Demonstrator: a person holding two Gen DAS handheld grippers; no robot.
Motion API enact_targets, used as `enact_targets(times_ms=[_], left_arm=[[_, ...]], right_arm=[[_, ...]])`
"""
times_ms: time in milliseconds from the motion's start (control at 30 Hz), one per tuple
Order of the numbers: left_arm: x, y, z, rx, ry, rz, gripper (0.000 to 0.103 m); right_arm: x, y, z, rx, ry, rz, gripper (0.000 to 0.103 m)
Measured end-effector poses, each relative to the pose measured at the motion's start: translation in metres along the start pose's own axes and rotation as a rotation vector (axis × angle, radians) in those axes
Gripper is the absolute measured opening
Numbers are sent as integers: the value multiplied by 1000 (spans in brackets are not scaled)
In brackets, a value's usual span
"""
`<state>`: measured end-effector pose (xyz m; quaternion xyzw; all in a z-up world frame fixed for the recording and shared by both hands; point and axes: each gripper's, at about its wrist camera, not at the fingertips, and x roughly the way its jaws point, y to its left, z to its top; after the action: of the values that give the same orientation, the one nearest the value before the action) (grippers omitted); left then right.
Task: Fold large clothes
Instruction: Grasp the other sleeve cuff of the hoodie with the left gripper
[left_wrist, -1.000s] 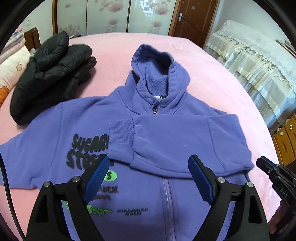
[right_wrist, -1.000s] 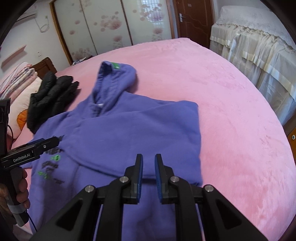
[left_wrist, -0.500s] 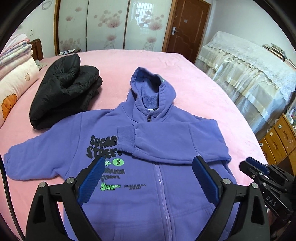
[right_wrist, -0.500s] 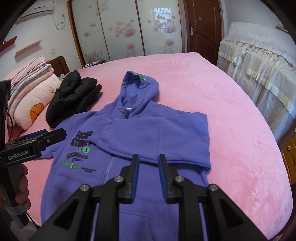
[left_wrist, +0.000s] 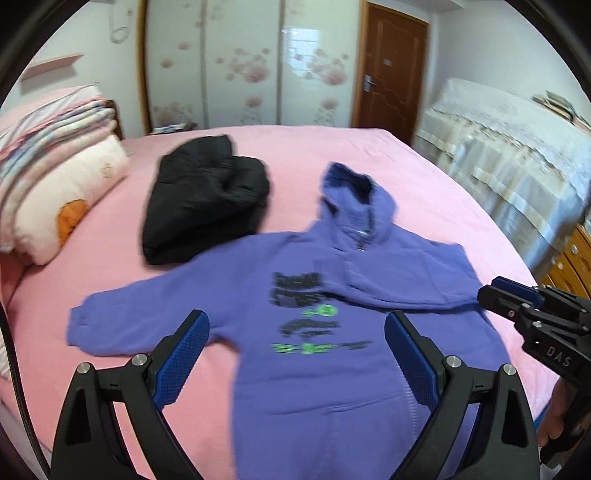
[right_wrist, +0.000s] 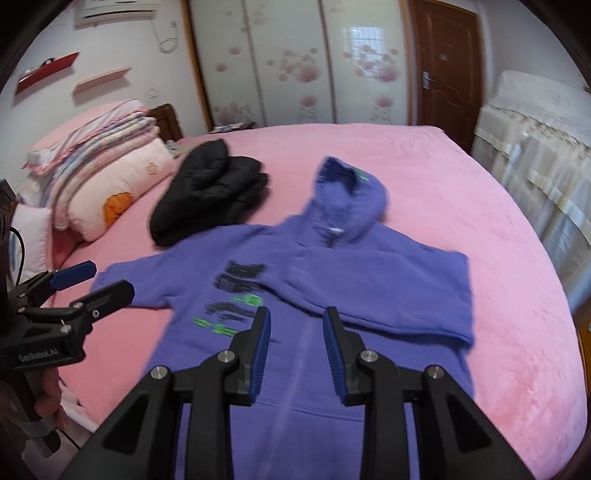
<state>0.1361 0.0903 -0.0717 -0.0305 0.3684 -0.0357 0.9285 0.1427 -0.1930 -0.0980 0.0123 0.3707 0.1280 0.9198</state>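
a folded black jacket (left_wrist: 203, 199) lies just beside the purple hoodie (left_wrist: 332, 332); left gripper (left_wrist: 295, 354) spread wide, right gripper (right_wrist: 297, 350) opening, both empty.

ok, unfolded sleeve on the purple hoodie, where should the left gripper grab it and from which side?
Probably the cuff of the outstretched sleeve, from its open outer end. It lies flat on the pink bed, clear of the black jacket; the left gripper is open and nearest.

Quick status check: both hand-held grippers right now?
Left hand-held gripper: open wide, holding nothing.
Right hand-held gripper: jaws opening, nothing between them.
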Motion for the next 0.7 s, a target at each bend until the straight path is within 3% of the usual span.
enact_targets(times_ms=[133, 300, 533, 700], left_arm=[[-9, 56, 3, -77, -24, 60, 95], [-1, 129, 0, -160, 14, 95, 95], [44, 247, -23, -338, 133, 152, 95], [92, 325, -45, -544, 240, 165, 95]], right_arm=[[7, 43, 18, -44, -35, 38, 30], [32, 98, 37, -92, -53, 80, 30], [87, 161, 46, -143, -4, 127, 30], [131, 198, 45, -168, 49, 130, 29]])
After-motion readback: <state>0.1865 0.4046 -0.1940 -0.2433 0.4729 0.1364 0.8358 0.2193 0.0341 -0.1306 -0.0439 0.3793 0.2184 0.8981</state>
